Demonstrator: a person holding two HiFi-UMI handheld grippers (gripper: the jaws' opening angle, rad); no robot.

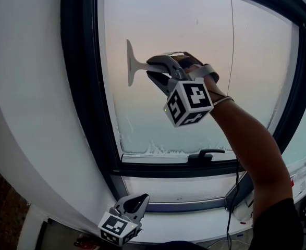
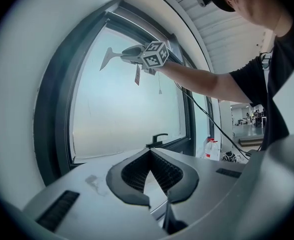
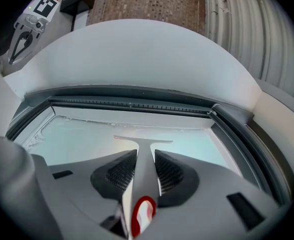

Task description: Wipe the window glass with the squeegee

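Head view: right gripper (image 1: 151,70) clamps the squeegee (image 1: 131,62) by its handle, which the jaws mostly hide. Blade at window glass (image 1: 205,61), upper left; contact unclear. Left gripper (image 1: 141,198) low by sill (image 1: 194,229), tips together, empty.

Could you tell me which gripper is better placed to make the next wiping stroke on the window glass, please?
Right. The right gripper is clamped on the squeegee handle, with its blade up at the window glass. The left gripper hangs low by the sill, shut and empty.
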